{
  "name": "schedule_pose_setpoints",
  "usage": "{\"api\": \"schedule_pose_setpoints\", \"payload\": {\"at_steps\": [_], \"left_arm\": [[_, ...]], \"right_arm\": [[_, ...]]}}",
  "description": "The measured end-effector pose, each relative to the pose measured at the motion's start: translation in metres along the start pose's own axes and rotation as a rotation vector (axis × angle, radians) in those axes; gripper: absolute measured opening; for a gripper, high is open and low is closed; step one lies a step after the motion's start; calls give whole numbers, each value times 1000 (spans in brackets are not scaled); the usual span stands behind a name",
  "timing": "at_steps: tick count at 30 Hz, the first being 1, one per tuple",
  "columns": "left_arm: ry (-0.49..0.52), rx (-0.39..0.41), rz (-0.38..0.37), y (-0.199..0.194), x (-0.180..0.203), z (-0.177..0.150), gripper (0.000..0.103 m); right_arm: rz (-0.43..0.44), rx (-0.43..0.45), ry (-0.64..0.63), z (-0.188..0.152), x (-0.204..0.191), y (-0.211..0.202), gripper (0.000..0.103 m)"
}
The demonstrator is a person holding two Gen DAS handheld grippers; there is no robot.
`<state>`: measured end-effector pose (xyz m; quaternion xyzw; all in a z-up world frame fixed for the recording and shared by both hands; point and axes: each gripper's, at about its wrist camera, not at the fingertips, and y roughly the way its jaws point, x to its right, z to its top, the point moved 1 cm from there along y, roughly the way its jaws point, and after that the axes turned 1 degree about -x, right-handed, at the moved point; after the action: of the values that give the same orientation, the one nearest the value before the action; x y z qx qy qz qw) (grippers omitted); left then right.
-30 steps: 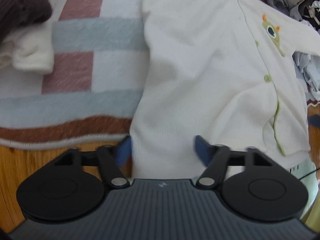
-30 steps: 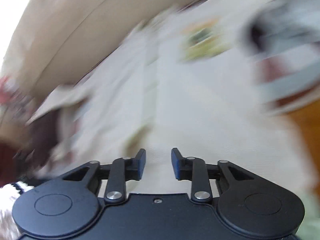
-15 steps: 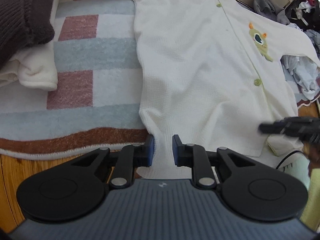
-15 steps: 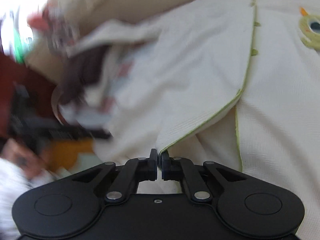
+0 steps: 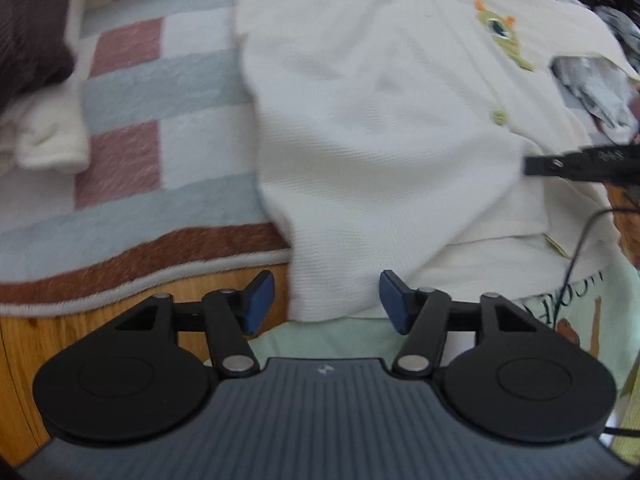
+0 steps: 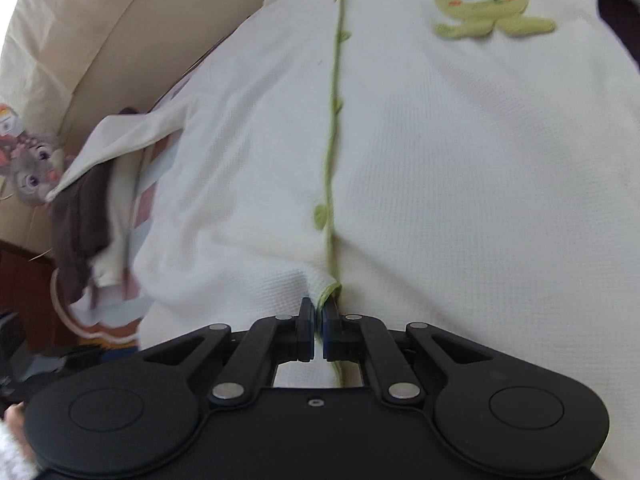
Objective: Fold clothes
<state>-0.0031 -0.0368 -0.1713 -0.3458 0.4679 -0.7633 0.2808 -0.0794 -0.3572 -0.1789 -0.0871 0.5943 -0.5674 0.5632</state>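
A cream button-up cardigan [image 5: 380, 128] with green trim and a green monster patch [image 5: 500, 36] lies spread on a striped blanket [image 5: 152, 128]. My left gripper [image 5: 326, 300] is open, its blue pads on either side of the cardigan's bottom hem, not holding it. My right gripper [image 6: 318, 332] is shut on the cardigan's green-edged hem corner [image 6: 326, 292]. The cardigan [image 6: 440, 160] and patch [image 6: 484, 0] fill the right wrist view. The right gripper also shows in the left wrist view [image 5: 580, 164] at the right edge.
A brown knit garment [image 5: 28, 32] and a cream garment [image 5: 48, 136] lie at the blanket's left. Pale green printed fabric [image 5: 560, 312] lies under the hem. A pile of grey clothes [image 5: 596, 80] sits at the right. The wooden bed edge [image 5: 24, 336] is at lower left.
My left gripper has opened and let go of the hem it pinched half a second ago. My right gripper stays shut on the hem corner and the cardigan front now lies flatter.
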Motion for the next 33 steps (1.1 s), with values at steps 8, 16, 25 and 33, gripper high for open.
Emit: {"api": "schedule_pose_setpoints", "payload": {"at_steps": [8,16,25,33], "left_arm": [[10,-8,36,8,16,-2,37],[-126,208,-63,-69,12,17,5],[-311,129,10,-91,-1,-54,4],[-358,-39,123,-70,-13,-57,5]], "right_arm": [[73,-11,110,-26,11,-6,13],[209,-40,67,-27,-5,-10,7],[62,-221,-152,-48,-34,-9,7],[12,-106,-140,-79,-11,-71,23]]}}
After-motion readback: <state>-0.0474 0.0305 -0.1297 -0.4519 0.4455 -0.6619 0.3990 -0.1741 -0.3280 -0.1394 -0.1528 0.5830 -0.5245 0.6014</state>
